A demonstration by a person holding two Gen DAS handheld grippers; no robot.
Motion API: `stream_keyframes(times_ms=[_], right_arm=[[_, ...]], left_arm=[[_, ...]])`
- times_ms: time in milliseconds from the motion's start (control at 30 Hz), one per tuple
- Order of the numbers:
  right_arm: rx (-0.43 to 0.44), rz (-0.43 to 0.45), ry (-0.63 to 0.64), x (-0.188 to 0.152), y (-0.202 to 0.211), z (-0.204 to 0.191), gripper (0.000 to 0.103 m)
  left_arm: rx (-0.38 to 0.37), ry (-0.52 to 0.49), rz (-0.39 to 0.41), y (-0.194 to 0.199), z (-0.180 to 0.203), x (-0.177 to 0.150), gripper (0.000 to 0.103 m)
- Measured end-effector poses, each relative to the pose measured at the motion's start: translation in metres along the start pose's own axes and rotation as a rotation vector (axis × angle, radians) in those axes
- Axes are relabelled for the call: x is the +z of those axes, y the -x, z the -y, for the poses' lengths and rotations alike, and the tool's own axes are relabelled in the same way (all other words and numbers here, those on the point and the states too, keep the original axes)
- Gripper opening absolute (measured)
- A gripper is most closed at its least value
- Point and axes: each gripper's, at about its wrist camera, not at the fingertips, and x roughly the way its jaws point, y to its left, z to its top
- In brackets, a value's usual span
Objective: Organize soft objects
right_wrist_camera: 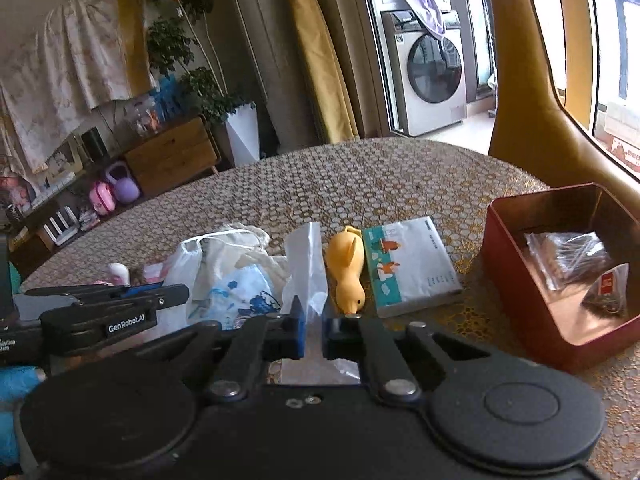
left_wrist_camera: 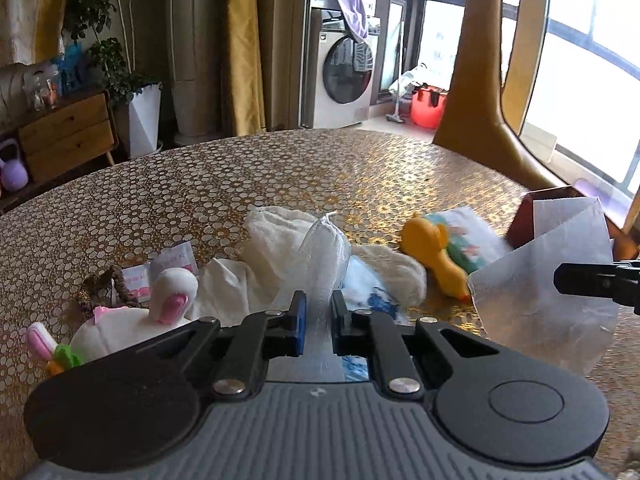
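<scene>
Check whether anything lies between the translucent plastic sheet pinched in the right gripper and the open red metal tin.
Yes. Between the translucent plastic sheet and the red metal tin lie a yellow rubber duck and a flat white tissue pack, both low on the table.

On the side of my left claw (right_wrist_camera: pixel 182 294), seen from the right wrist view, white lettering reads "GenRobot.AI". Further left on the same black body sits another white line ending in "isition" above "stem", cut off at the frame edge. The tissue pack (right_wrist_camera: pixel 412 266) carries small print along its edge, too fine for me to read. The pink-and-white packet (left_wrist_camera: pixel 138 278) has pink characters, blurred beyond reading.
</scene>
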Motion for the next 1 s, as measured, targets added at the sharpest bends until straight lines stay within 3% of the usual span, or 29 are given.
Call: stream_keyframes(times_ms=[433,767,1000], right_arm=[[0.01,0.074,-0.006,-0.001,0.066,0.015,0.006],[-0.047,0.145,-0.009,0.004,0.108,0.043,0.006],[-0.1,0.172,-0.036,0.008,0.12,0.076,0.006]], left_arm=[[-0.103,0.006,0.004,0.057,0.026,0.005,0.012],[-0.234,-0.048,0.036,0.086,0.081,0.02,0.012],[-0.292,-0.103,0.043,0.082,0.122,0.032,0.012]])
